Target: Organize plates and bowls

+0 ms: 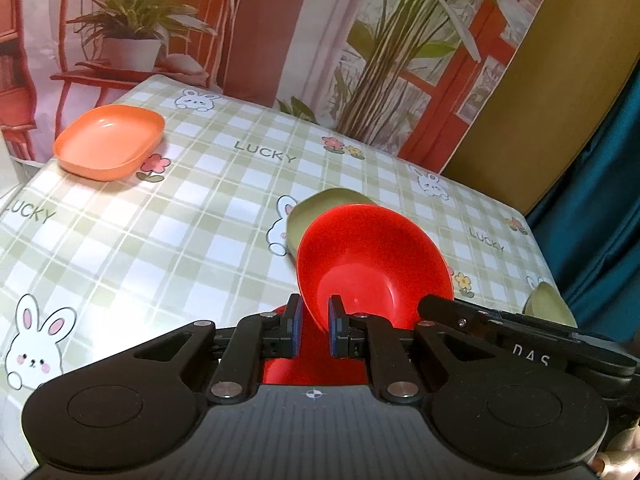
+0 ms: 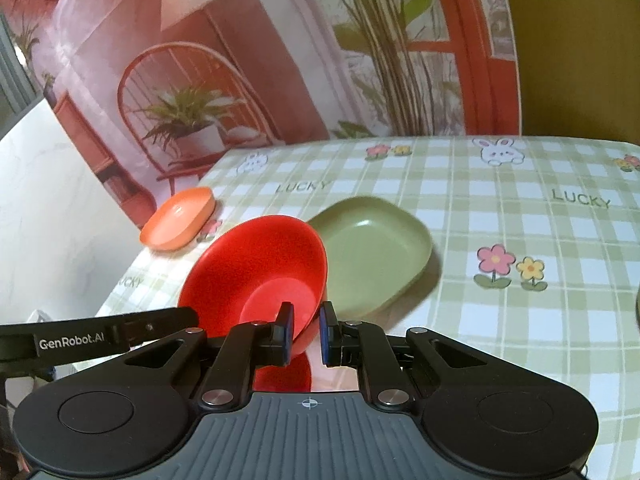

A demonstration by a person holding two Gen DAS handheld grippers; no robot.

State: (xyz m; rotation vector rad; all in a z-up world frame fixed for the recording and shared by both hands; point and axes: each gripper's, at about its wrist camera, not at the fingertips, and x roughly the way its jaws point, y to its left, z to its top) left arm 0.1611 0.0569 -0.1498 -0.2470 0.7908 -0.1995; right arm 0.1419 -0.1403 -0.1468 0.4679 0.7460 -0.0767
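Red bowl point(image 1: 372, 264) gripped on both sides at once, tilted, its opening turned toward the cameras. Left gripper point(image 1: 316, 326) closed on the near rim of the bowl, one blue pad point(image 1: 297, 328) on the outside of the wall and the other inside. Right gripper point(image 2: 306, 332) narrowed around the opposite rim of the same red bowl point(image 2: 256, 268), the left pad pressed to the inner wall; a thin gap visible between the right pad point(image 2: 326, 334) and the outer wall, so full contact on that side hard to confirm. In the left wrist view, the black body of the right gripper seen just beside the bowl on the right, with part of a printed name on it. In the right wrist view, the black body of the left gripper seen at the left, marked GenRobot.AI.

Bowl raised above the table, directly in front of a green plate point(image 2: 376, 256). Green plate lying on the checked tablecloth point(image 2: 500, 240), partly hidden behind the bowl point(image 1: 320, 208) in the left wrist view. Orange plate point(image 1: 110, 142) resting flat near the far left corner of the table, well apart from the bowl and the green plate; also visible in the right wrist view point(image 2: 178, 220). Edge of another green dish point(image 1: 548, 304) at the right side of the table, mostly hidden. Tablecloth printed with rabbits, flowers and the word LUCKY. Behind the table, a printed backdrop point(image 1: 280, 20) with a chair, potted plants and red window frames.
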